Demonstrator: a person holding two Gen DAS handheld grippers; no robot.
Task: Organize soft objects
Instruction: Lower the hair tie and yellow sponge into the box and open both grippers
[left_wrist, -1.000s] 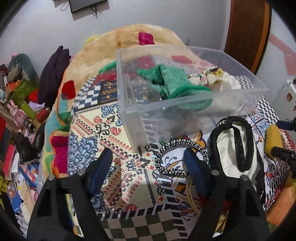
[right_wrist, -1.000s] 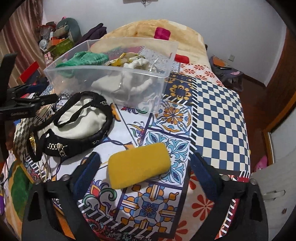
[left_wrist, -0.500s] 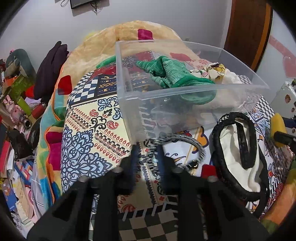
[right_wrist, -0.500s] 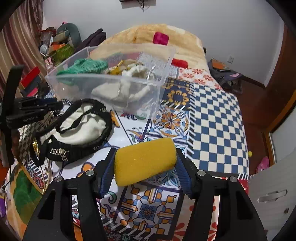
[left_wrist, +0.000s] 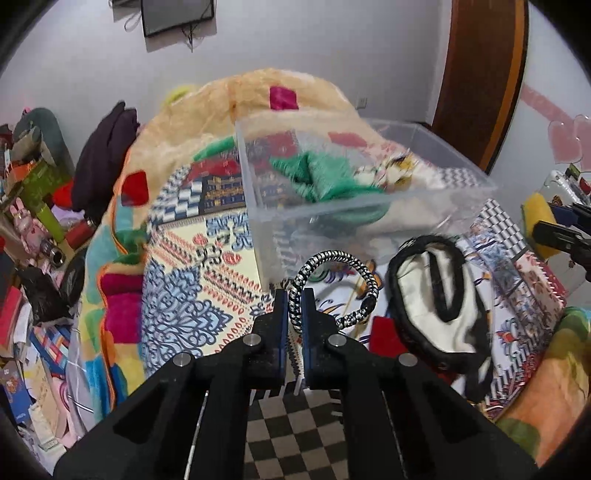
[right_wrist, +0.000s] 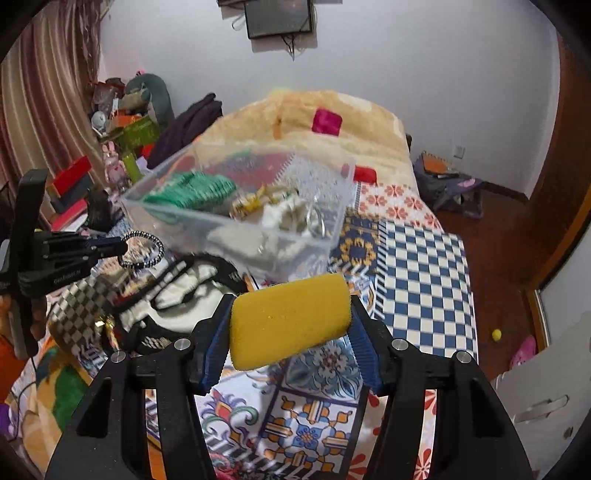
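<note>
My left gripper (left_wrist: 294, 308) is shut on a black-and-white braided hair band (left_wrist: 334, 280) and holds it lifted above the patterned bedspread, just in front of the clear plastic bin (left_wrist: 369, 206). It also shows in the right wrist view (right_wrist: 142, 249). My right gripper (right_wrist: 290, 325) is shut on a yellow sponge (right_wrist: 288, 319), raised above the bed, near the bin (right_wrist: 240, 225). The bin holds a green cloth (left_wrist: 321, 177) and pale floral fabric (right_wrist: 280, 214).
A white bag with black trim (left_wrist: 439, 299) lies on the bed between the two grippers. A folded orange blanket (left_wrist: 258, 103) sits behind the bin. Clutter and boxes (left_wrist: 33, 206) stand left of the bed. A wooden door (left_wrist: 480, 74) is at the right.
Both grippers closed, the left on the hair band and the right on the sponge, and both lifted their objects off the bed toward the bin.
</note>
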